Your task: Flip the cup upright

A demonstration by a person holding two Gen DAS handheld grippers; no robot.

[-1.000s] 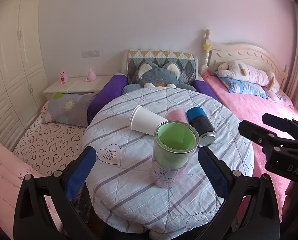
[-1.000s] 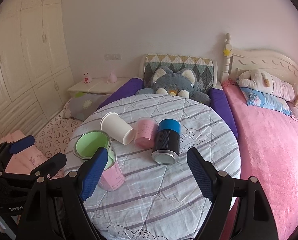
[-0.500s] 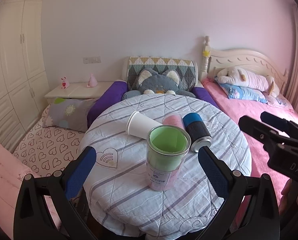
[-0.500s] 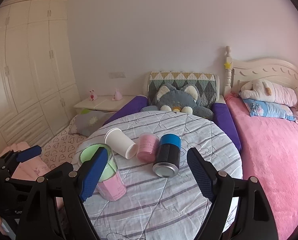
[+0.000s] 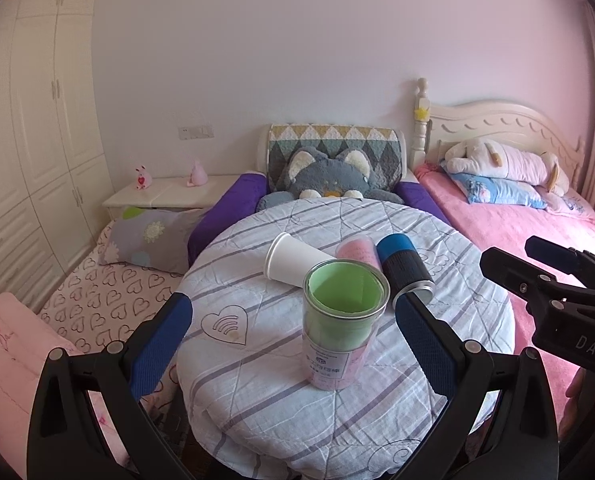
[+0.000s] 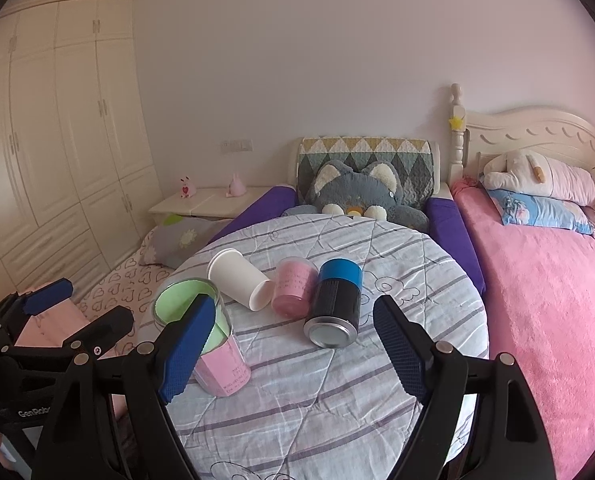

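A clear cup with green and pink lining point(image 5: 344, 320) stands upright on the round table point(image 5: 257, 380); it also shows in the right wrist view point(image 6: 201, 340). Behind it lie on their sides a white paper cup point(image 5: 293, 261) point(image 6: 239, 278), a pink cup point(image 5: 357, 251) point(image 6: 295, 286) and a black tumbler with a blue band point(image 5: 405, 268) point(image 6: 335, 304). My left gripper point(image 5: 293, 344) is open and empty, held back from the upright cup. My right gripper point(image 6: 293, 352) is open and empty, in front of the tumbler.
The table has a striped quilted cloth. Behind it sit a grey cat plush point(image 5: 329, 176) and purple cushions point(image 5: 233, 200). A pink bed point(image 6: 549, 280) is at the right, a heart-print mattress point(image 5: 109, 300) and a wardrobe point(image 6: 49, 160) at the left.
Both grippers have drawn back and up from the table, so the cups look smaller and farther. The cups have not moved. Both grippers stay open.
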